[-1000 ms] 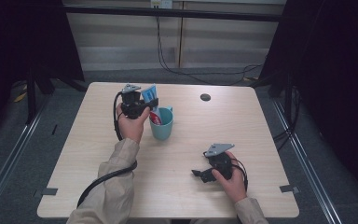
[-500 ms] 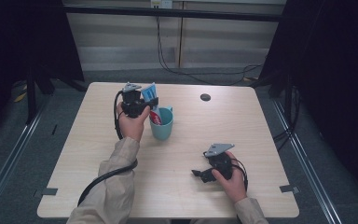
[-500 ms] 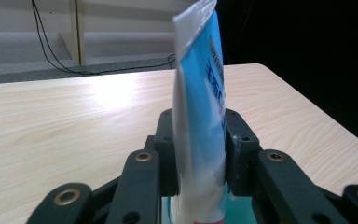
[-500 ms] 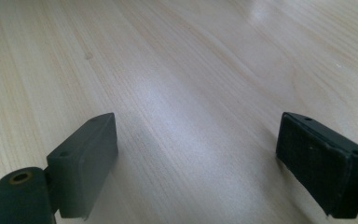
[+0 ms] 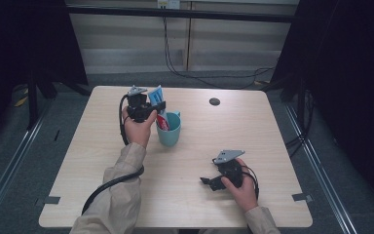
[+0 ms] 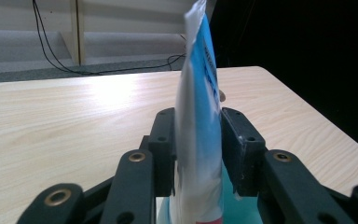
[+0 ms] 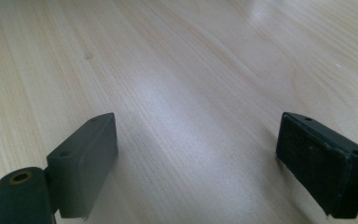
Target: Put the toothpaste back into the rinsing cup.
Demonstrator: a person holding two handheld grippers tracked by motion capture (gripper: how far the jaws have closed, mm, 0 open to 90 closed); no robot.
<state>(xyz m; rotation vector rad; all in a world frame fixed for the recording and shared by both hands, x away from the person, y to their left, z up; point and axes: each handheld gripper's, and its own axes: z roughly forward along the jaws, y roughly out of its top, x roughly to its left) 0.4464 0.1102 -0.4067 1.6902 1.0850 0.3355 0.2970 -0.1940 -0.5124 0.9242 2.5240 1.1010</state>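
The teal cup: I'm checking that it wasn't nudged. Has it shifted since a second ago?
No. The teal cup sits at the same spot relative to the dark disc on the table.

Place: a lab recording bay, not a home.
Table (image 5: 102, 161): one bare wooden top, alone on grey floor.
Curtains (image 5: 350, 73): black, hung on both sides.
Cables (image 5: 195, 73): loose along the back wall, beyond the jaws.
Tape (image 5: 302, 197): floor marks at the table's corners.
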